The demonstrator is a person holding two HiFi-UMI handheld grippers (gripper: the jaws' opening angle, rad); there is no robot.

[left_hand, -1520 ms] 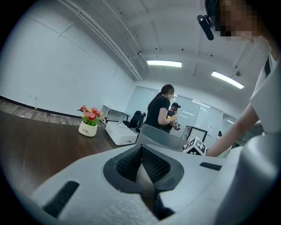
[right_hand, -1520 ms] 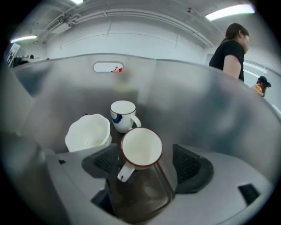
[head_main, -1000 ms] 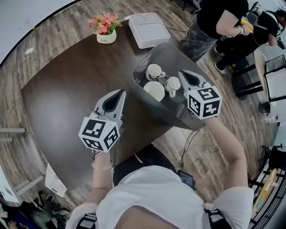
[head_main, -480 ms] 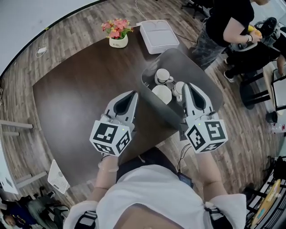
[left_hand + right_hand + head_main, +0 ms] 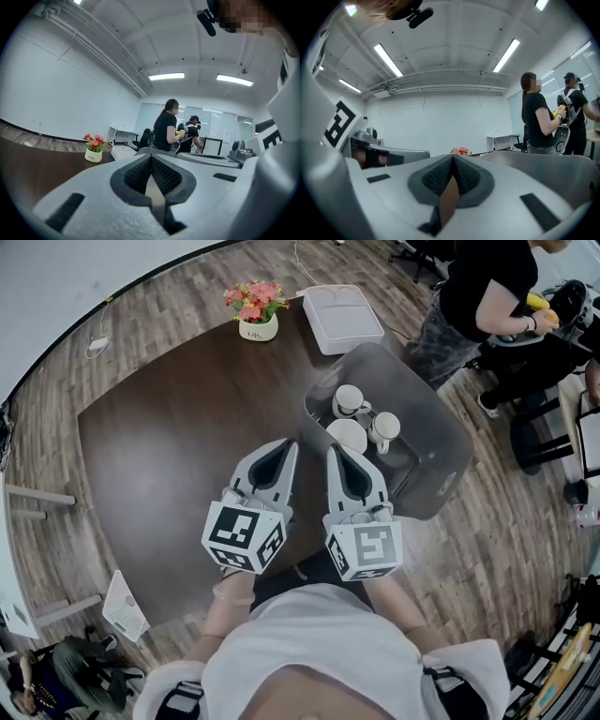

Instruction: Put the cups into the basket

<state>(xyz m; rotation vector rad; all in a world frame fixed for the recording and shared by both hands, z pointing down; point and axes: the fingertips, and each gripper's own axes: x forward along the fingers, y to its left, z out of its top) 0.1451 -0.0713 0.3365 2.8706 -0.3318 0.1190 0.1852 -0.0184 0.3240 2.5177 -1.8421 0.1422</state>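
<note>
Already, white cups (image 5: 349,399) sit together inside the grey basket (image 5: 442,457).

A small word, seemingly "Life", is printed on the white flower pot (image 5: 93,156) at the far edge of the table (image 5: 169,456). Nothing else can be read.

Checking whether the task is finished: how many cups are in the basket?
3, all in the grey basket: back cup, right cup, front cup. None looks hidden.
</note>
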